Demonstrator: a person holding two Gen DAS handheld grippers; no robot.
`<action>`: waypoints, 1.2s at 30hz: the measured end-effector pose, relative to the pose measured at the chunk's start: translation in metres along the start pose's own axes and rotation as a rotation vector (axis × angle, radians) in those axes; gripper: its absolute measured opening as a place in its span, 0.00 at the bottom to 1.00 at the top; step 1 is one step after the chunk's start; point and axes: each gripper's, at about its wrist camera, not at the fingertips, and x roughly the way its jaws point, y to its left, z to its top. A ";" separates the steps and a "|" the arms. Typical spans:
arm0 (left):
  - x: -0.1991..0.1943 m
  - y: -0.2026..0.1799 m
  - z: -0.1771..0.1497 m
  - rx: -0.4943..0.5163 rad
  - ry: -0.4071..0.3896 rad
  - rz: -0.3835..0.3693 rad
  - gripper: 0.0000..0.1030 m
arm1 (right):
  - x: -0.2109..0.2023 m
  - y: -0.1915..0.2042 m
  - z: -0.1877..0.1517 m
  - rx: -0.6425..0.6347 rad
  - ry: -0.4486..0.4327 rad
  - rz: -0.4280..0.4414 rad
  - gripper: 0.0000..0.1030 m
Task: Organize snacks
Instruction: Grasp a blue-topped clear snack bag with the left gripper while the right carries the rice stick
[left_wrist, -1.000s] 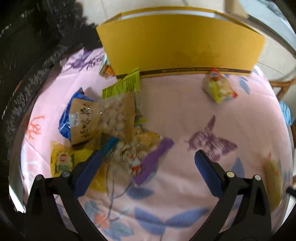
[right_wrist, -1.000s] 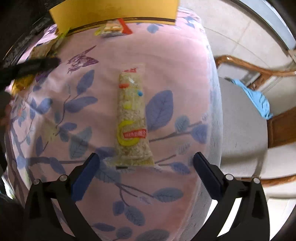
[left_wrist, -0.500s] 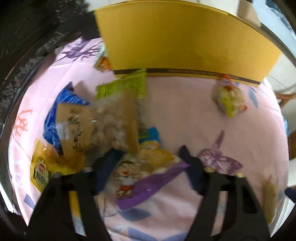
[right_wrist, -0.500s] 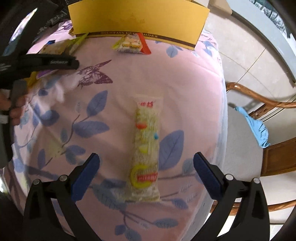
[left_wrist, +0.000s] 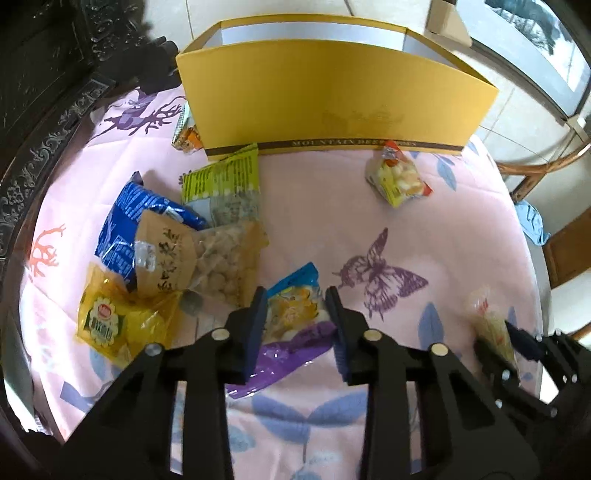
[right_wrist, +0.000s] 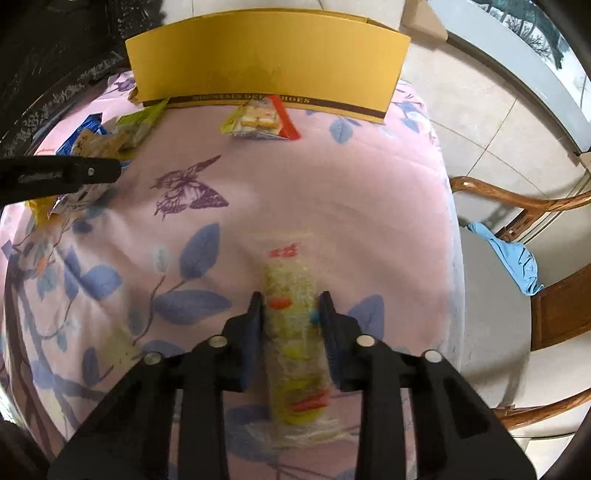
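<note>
My left gripper (left_wrist: 294, 301) is shut on a purple and yellow snack bag (left_wrist: 291, 321) with a blue top edge, at the near side of a pile of snack bags. My right gripper (right_wrist: 290, 301) is shut on a long clear noodle-snack packet (right_wrist: 291, 295) near the table's right edge; it also shows in the left wrist view (left_wrist: 487, 321). A tall yellow cardboard box (left_wrist: 332, 92) stands open at the far edge, also in the right wrist view (right_wrist: 266, 70). A small yellow-green snack bag with a red edge (left_wrist: 397, 175) lies in front of it.
The pile left of my left gripper holds a brown bag of round balls (left_wrist: 199, 258), a blue bag (left_wrist: 125, 218), a green bag (left_wrist: 225, 184) and a yellow bag (left_wrist: 118, 321). An orange packet (left_wrist: 186, 138) lies beside the box. A wooden chair (right_wrist: 517, 258) stands right of the table.
Both grippers have gone from wide open to shut. The left moved forward and closed on the purple and yellow bag. The right moved forward over the long packet and closed on it.
</note>
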 end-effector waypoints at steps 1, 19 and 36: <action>-0.005 0.000 -0.003 0.000 0.001 -0.008 0.29 | -0.003 0.000 -0.001 0.007 0.000 -0.011 0.28; -0.185 -0.022 0.011 0.138 -0.421 -0.029 0.09 | -0.176 -0.022 0.048 0.138 -0.430 0.061 0.28; -0.050 -0.028 0.001 0.119 -0.166 -0.100 0.89 | -0.158 -0.045 0.038 0.228 -0.357 0.061 0.28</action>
